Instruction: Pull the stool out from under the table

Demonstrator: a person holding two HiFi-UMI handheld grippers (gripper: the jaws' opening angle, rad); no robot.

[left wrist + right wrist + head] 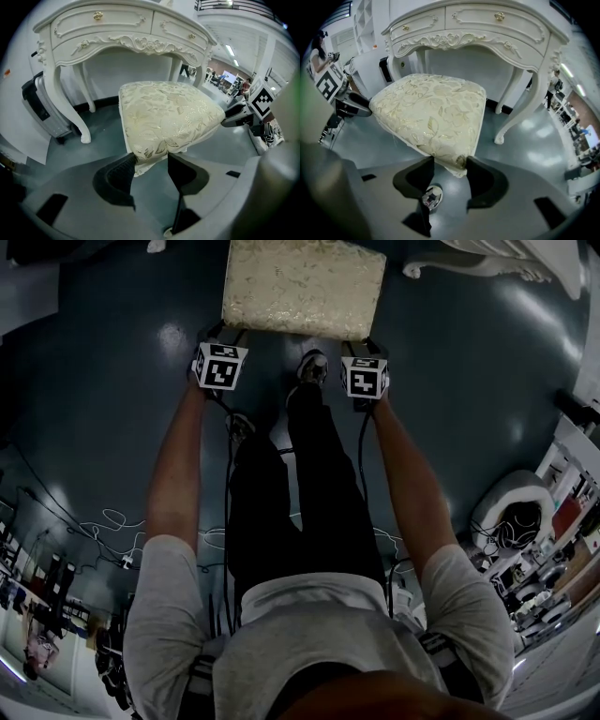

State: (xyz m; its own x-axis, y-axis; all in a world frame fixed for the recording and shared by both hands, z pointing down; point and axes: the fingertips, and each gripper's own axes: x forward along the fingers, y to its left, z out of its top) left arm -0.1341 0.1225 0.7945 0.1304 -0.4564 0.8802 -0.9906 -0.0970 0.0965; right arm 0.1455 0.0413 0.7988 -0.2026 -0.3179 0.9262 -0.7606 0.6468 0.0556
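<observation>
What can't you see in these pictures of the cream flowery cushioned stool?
- Legs of the cream flowery cushioned stool: hidden under its own seat in every view.
- White carved table: head view, mostly cut off by the top edge.
- Jaws of left gripper and right gripper: head view, hidden behind their marker cubes.
- Far-off people: gripper views, too small.

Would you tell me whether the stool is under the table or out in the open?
Out: the stool stands on open floor in front of the table, its whole seat clear of it.
</observation>
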